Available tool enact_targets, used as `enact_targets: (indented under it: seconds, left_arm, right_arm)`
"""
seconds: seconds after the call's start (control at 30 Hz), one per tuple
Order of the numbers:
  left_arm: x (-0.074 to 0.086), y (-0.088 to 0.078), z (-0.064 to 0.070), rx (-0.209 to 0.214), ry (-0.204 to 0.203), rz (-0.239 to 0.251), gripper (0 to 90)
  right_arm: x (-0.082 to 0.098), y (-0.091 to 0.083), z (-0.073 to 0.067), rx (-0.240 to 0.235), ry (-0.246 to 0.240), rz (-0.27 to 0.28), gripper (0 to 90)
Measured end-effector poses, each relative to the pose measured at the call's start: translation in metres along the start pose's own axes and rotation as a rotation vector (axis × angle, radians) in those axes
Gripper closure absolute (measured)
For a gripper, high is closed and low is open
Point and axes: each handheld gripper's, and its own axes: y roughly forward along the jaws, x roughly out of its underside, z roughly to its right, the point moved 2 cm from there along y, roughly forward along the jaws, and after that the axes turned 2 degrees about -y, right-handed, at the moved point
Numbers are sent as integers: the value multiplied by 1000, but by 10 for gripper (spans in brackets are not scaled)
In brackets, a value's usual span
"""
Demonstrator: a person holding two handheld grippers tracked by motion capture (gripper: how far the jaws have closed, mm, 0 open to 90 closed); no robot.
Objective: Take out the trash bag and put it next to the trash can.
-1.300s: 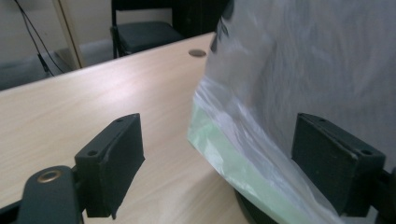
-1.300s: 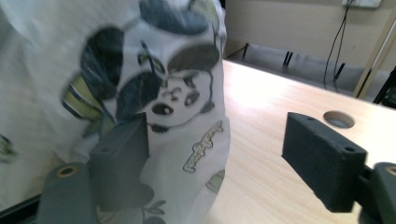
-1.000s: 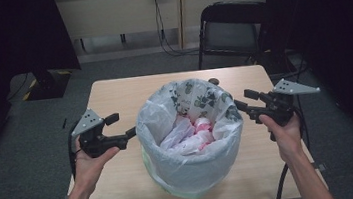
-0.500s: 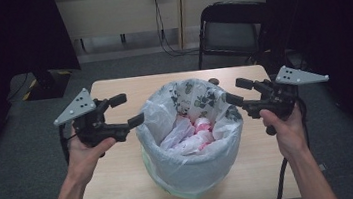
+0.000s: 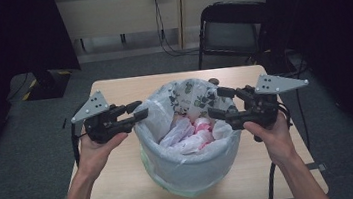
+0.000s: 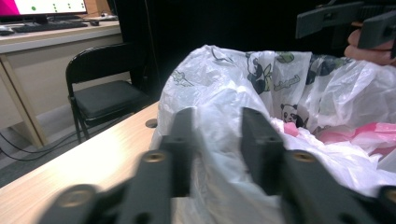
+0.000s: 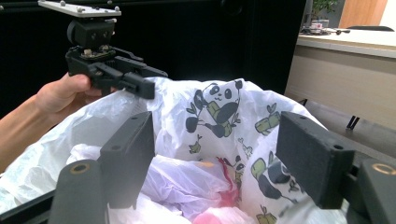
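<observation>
Between the left gripper's (image 5: 137,111) 2 fingers (image 6: 258,140) bunches the bin liner's (image 5: 153,125) rim. The right gripper's (image 5: 218,104) fingers (image 7: 314,156) stand wide over crumpled bags (image 5: 188,133); bare desk (image 5: 123,181) lies beneath both.

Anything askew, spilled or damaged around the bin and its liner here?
Nothing stands out. The bin stands upright on the table, its panda-print liner folded over the rim, crumpled white and pink bags inside. Nothing has spilled.

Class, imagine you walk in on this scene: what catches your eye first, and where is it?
A bin lined with a panda-print bag stands mid-table, stuffed with pink and white rubbish. At its rim the left gripper has just been closing, bag plastic between its jaws; opposite, the right gripper is open.
</observation>
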Motion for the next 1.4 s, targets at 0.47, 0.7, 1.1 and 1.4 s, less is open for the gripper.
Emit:
enact_targets:
  seconds: [0.47,0.7,1.1,1.4]
  left_arm:
    - [-48,4,41,159,88,35,899]
    - [-81,11,67,215,147,73,899]
    - [-102,3,57,149,116,135,899]
    - [-101,4,48,175,84,156,884]
  right_arm:
    - [-31,7,-13,-48,-59,-14,157]
    - [-69,30,-29,-178,-93,12,152]
    - [-71,64,-54,-424,-53,7,146]
    - [-66,67,-51,-226,-199,-88,786]
